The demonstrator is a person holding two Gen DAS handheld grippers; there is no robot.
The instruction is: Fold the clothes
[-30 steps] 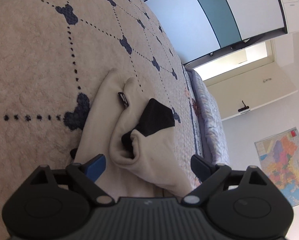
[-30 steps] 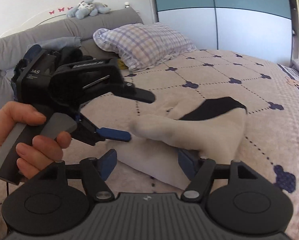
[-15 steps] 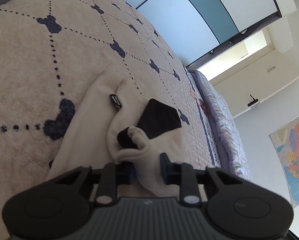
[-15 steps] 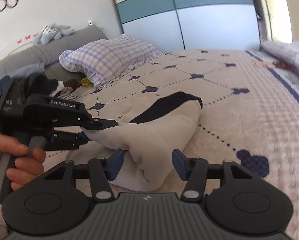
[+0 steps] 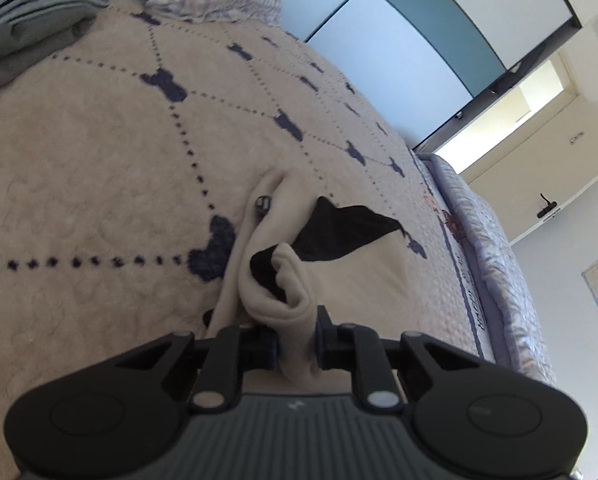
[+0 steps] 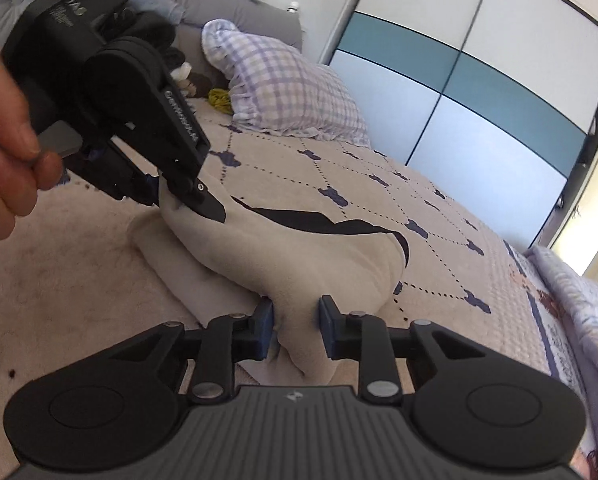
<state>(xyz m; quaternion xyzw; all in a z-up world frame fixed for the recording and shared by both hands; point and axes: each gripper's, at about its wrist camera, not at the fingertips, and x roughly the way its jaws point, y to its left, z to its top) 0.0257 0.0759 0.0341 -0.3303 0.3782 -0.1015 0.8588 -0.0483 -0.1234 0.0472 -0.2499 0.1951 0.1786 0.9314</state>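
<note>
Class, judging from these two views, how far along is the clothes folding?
Done: a folded grey pile sits near the pillow. In hand: the left gripper and right gripper each pinch the cream garment, bunched on the bed. Left: flattening it and finishing its fold.

You have a soft, matt cream fleece garment point(image 5: 331, 280) with a smooth black lining, pinched between the matt black plastic of your left gripper point(image 5: 297, 340) and of your right gripper point(image 6: 295, 326), whose pads point(image 6: 265, 326) look like blue rubber. Small shiny metal pins sit in the linkages. The bedspread point(image 5: 99, 184) under it is nubbly, plush cloth; the wardrobe doors point(image 6: 499, 100) are smooth and glossy.
</note>
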